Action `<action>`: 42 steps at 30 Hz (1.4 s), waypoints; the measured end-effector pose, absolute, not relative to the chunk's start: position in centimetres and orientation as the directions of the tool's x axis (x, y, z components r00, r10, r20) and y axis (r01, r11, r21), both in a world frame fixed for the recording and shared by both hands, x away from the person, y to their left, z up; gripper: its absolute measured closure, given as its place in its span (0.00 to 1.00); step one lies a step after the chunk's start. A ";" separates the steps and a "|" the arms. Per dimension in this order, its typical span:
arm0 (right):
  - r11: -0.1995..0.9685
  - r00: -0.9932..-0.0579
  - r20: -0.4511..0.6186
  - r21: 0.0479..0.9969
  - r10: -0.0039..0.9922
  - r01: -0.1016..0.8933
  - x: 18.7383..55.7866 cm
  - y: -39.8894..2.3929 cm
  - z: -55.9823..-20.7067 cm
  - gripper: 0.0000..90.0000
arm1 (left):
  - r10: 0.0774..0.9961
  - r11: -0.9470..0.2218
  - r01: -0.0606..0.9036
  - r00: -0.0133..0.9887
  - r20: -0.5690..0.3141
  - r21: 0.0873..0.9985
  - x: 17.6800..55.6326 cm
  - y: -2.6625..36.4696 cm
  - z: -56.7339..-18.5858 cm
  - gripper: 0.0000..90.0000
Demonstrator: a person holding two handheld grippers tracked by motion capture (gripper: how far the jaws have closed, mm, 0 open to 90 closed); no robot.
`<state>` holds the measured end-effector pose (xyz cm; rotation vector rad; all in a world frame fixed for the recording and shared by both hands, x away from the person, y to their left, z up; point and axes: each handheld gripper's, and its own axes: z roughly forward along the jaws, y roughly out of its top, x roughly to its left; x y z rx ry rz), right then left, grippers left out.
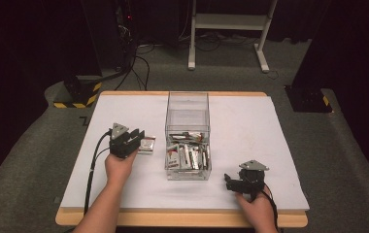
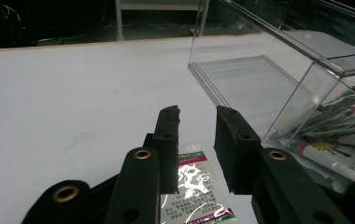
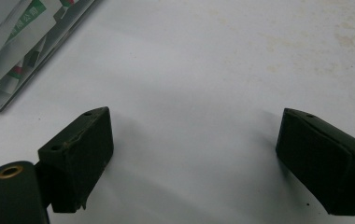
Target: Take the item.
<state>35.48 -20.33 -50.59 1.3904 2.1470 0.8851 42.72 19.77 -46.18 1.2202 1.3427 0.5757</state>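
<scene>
Hovering over the sachet (image 2: pixel 192 186) on the white bench (image 1: pixel 250 121), the left claw (image 2: pixel 198 122) stands partly open and empty; better to lift straight off without dragging it. The right claw (image 3: pixel 192 158) rests wide open, empty. Beyond stands the clear box (image 1: pixel 188 111) of sachets, then grey carpet (image 1: pixel 318 160) and a dark room.

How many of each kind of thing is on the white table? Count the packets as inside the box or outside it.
Clear plastic box: 1
Silvery foil packet lying outside the box, beside the left hand-held gripper: 1
Foil packets inside the box: a heap, too overlapped to count exactly
Black hand-held grippers: 2, the other being the right hand-held gripper
Total, leaving out the heap: 4
</scene>
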 end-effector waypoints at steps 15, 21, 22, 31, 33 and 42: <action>0.293 -0.404 -0.014 0.711 0.915 0.639 35.5 -20.3 -50.6 0.12 | 0.896 0.310 0.339 0.207 -0.392 0.888 41.8 19.4 -46.1 0.72; 0.293 -0.404 -0.014 0.711 0.915 0.639 35.5 -20.3 -50.6 0.12 | 0.899 0.302 0.352 0.205 -0.388 0.886 41.0 19.7 -46.5 0.66; 0.293 -0.404 -0.014 0.711 0.915 0.639 35.5 -20.3 -50.6 0.12 | 0.899 0.302 0.352 0.205 -0.388 0.886 41.0 19.7 -46.5 0.65; 0.293 -0.403 -0.015 0.711 0.915 0.639 35.5 -20.3 -50.6 0.12 | 0.893 0.288 0.397 0.216 -0.394 0.872 39.3 20.8 -47.2 0.53; 0.293 -0.403 -0.015 0.711 0.915 0.639 35.5 -20.3 -50.6 0.12 | 0.894 0.282 0.407 0.218 -0.392 0.869 39.1 20.9 -47.3 0.51; 0.293 -0.403 -0.015 0.711 0.915 0.639 35.5 -20.3 -50.6 0.12 | 0.900 0.234 0.463 0.229 -0.370 0.855 37.1 21.9 -48.6 0.49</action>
